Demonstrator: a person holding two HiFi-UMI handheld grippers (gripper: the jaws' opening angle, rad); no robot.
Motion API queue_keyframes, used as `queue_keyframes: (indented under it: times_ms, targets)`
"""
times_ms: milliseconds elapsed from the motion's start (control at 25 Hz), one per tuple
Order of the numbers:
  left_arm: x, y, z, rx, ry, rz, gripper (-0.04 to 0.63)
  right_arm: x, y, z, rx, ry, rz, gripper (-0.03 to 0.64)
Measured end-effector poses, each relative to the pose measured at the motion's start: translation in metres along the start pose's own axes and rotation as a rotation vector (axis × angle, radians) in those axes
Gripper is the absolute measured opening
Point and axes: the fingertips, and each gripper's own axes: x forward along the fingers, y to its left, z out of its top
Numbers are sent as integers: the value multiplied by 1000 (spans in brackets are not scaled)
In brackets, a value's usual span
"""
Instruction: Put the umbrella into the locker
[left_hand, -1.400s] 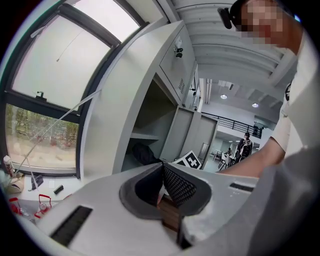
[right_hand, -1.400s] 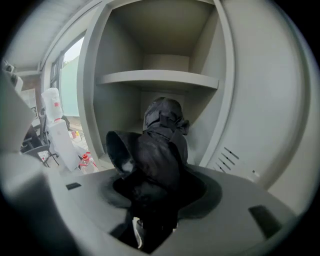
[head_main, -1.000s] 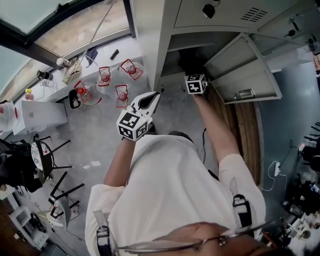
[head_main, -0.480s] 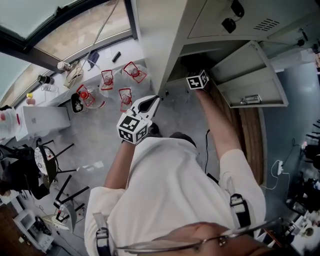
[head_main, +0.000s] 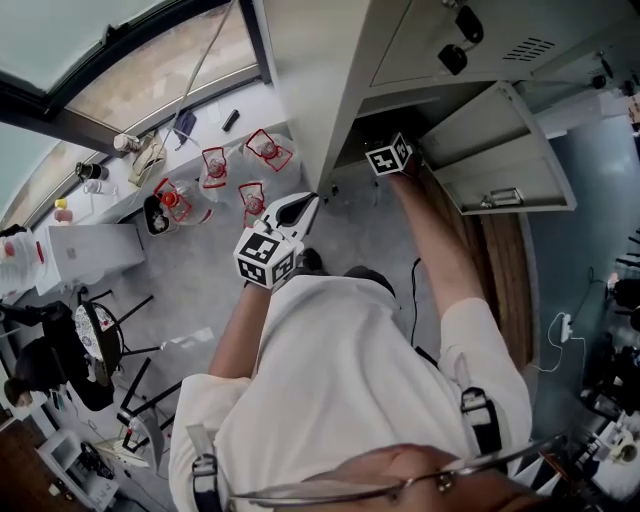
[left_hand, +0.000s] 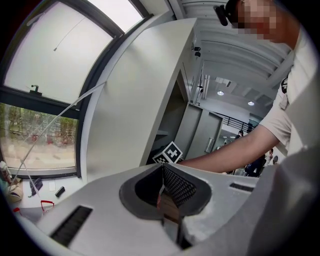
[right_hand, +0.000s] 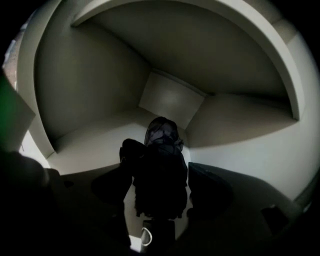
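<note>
A folded black umbrella (right_hand: 160, 172) lies on the floor of the grey locker (head_main: 325, 90) compartment, its tip toward the back wall (right_hand: 171, 100). My right gripper (right_hand: 162, 165) reaches into that compartment and its jaws are opening, with the umbrella between them and a light gap showing at the right pad. In the head view only its marker cube (head_main: 390, 156) shows at the compartment mouth; the jaws and umbrella are hidden inside. My left gripper (head_main: 298, 207) hangs outside by the locker's left corner, jaws shut with nothing in them (left_hand: 162, 169).
The locker door (head_main: 500, 160) stands open to the right of my right arm. Red-and-white bottles and small items (head_main: 215, 165) sit on the window ledge at left. Black chairs (head_main: 100, 335) stand lower left, and a cable (head_main: 412, 290) runs on the floor.
My right gripper's cube has moved up the picture, further into the compartment mouth. The left gripper has shifted slightly toward the locker corner.
</note>
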Motion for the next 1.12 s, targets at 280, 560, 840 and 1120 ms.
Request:
queue_keyframes:
  times_ms: [280,560,840,1120]
  targets:
    - [5,-3,3,7,-4,-30,5,-23,6,-9,47,-49,21,359]
    - [10,-7,1,10,-3,-50,6,-50,9,-16,56,-78,40,359]
    - [15,-14,-1,28,-5,-65,6,-76,13,-21,67,-97,67,344]
    - [22,-27,-1,29,-13,-71,6,-108,11,-21,84,-143,78,307]
